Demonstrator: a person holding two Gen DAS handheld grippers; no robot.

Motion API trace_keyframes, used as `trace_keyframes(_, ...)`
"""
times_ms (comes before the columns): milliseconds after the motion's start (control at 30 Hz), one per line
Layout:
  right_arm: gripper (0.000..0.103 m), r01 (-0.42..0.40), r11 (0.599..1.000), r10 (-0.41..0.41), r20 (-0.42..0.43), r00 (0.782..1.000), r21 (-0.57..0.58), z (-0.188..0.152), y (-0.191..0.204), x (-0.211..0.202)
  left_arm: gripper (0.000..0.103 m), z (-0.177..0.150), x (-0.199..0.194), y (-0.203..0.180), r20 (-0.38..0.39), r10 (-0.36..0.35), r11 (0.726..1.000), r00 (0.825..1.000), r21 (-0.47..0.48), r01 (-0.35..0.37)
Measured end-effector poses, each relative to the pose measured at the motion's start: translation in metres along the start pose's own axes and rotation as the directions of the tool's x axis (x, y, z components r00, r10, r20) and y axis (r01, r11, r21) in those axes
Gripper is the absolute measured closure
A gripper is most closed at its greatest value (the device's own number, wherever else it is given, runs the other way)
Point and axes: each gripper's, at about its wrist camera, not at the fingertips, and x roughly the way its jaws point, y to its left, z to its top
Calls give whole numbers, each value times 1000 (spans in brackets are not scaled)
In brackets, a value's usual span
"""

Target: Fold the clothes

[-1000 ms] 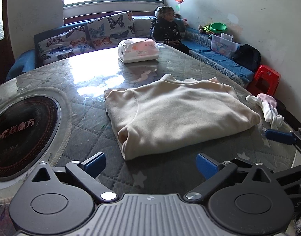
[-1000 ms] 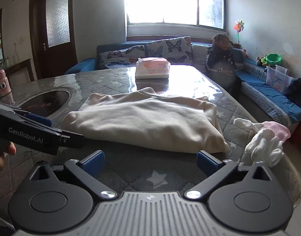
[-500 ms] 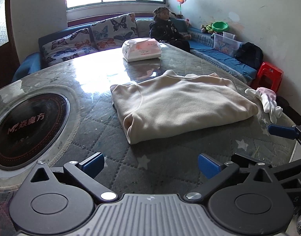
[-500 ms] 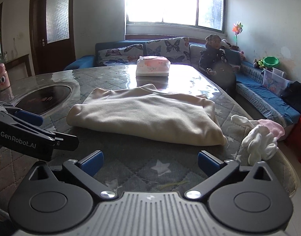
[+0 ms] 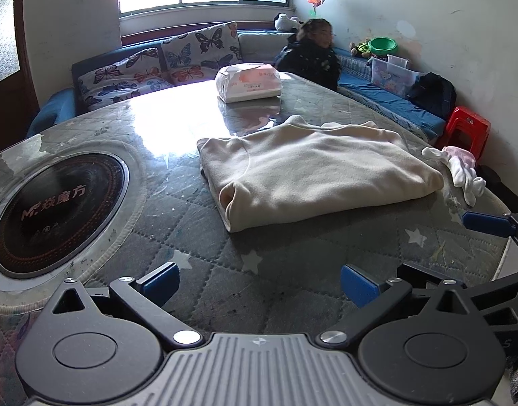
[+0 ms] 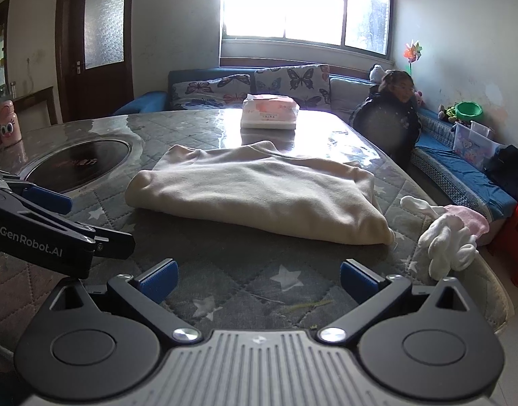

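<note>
Centrally, the folded cream fleece sweater [image 5: 313, 176] lies flat on the grey quilted desk [image 5: 198, 237], with small white and pink garments [image 6: 451, 233] just beside its right end. Both the left hand-held gripper [image 5: 259, 279] and right hand-held gripper [image 6: 257, 279] hover near it, blue-padded jaws spread wide, holding nothing.

The round black cooktop [image 5: 54, 213], at nine o'clock in the left wrist view, reads "MF" with Chinese characters "焱魔方" (first one uncertain). The left gripper [image 6: 39, 223], at nine o'clock in the right wrist view, reads "GenRobot.AI".
</note>
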Motion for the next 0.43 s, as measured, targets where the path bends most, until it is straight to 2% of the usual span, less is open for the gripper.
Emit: trace_keyframes(433,0,3,1000,-3,9,1000,-12,-1,3,-8,0,-3,-7,4,14,27,1000,1000,-8,-27)
